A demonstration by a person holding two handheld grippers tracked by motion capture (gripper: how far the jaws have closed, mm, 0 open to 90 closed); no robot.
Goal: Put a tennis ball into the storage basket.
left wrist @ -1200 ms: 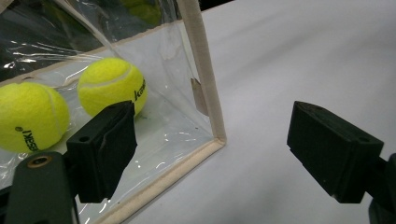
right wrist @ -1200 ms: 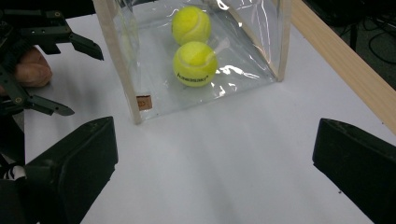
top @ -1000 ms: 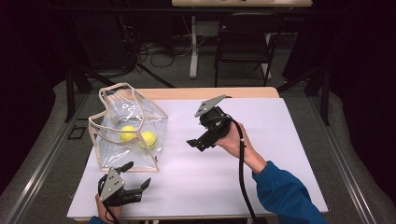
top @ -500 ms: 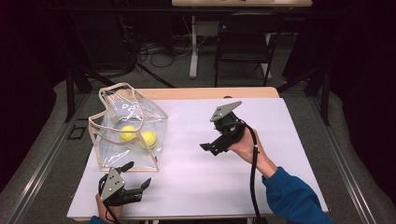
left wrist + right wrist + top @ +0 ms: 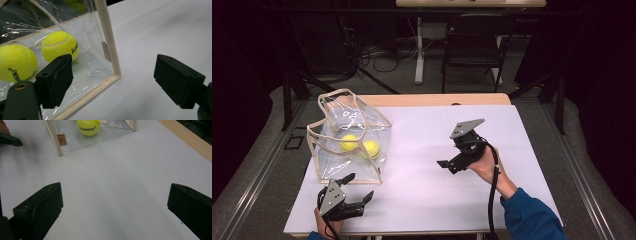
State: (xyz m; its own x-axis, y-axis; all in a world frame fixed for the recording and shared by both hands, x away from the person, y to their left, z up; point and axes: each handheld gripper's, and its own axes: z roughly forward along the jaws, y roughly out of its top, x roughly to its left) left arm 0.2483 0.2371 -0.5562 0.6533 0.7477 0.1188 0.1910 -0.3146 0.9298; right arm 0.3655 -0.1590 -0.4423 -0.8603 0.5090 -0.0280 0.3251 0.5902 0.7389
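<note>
A clear plastic bag with beige trim stands at the table's left and holds two yellow tennis balls. My left gripper rests open near the front edge, just in front of the bag. In the left gripper view its jaws straddle the bag's beige corner seam, with both balls behind the plastic. My right gripper hovers open at centre right, jaws pointing left. In the right gripper view it faces bare white surface, with the bag and a ball farther off.
A white sheet covers the table, with a wooden strip showing along the far edge. Behind the table stand a dark chair and a white table leg among floor cables. Open white surface lies between the two grippers.
My right gripper has drifted to the right and toward the person, away from the bag, staying open. The left gripper and the bag have not moved.
</note>
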